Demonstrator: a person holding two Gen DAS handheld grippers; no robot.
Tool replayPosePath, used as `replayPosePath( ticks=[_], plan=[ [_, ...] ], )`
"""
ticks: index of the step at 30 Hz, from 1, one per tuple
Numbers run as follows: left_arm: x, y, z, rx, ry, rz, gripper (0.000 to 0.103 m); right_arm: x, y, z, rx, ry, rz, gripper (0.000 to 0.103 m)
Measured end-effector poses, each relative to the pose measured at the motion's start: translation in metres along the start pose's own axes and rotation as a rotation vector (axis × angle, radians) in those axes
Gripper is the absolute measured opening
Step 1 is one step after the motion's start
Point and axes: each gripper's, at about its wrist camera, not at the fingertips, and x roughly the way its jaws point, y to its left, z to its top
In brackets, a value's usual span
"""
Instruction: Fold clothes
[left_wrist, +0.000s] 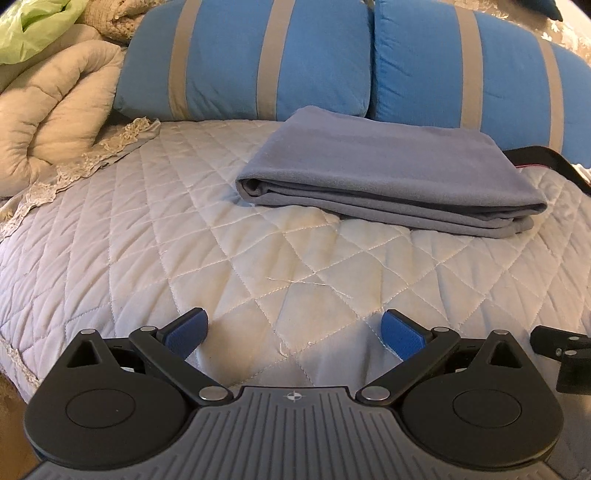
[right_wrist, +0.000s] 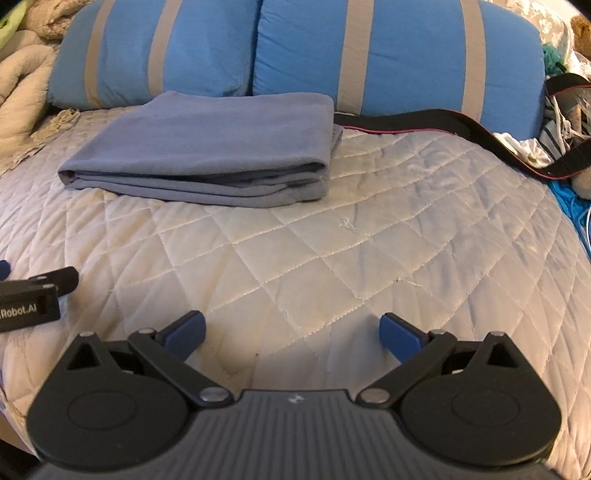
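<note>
Lying folded on the bed, the grey cloth (left_wrist: 391, 173) sat as a flat rectangle of several layers, its stacked edges facing the cameras and its far edge touching the two blue pillows (left_wrist: 258, 59) with tan stripes. Its right edge lay just beside a black strap (right_wrist: 443, 123) with a red line, which ran across the quilt toward a heap of mixed items at the right bed edge.

Between the cloth and both tools stretched a broad bare patch of the quilted bedspread (left_wrist: 258, 266), diamond-stitched, with loose threads in places. To the left, a rolled beige comforter (left_wrist: 48, 122) and a lace trim closed off that side.

Left tongs (left_wrist: 293, 332) stood wide, blue pads apart, holding nothing, low over the near quilt. Right tongs (right_wrist: 291, 332) were likewise wide and empty, well apart from the cloth.

Writing: the left tool's black body, seen at the left margin of the right wrist view, carried white letters reading "Robot.AI" (right_wrist: 18, 312), the start cut off by the frame. No other text was legible.
</note>
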Motion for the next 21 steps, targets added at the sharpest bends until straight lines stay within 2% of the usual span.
replayPosePath(
  ticks=[6,21],
  plan=[
    [0.001,0.000,0.000,0.003,0.003,-0.003,0.103,-0.001,0.003,-0.002,0.003,-0.010,-0.019,0.103],
    [-0.011,0.000,-0.002,-0.015,0.082,0.008,0.103,-0.002,0.004,-0.003,0.007,-0.012,-0.030,0.103]
  ],
)
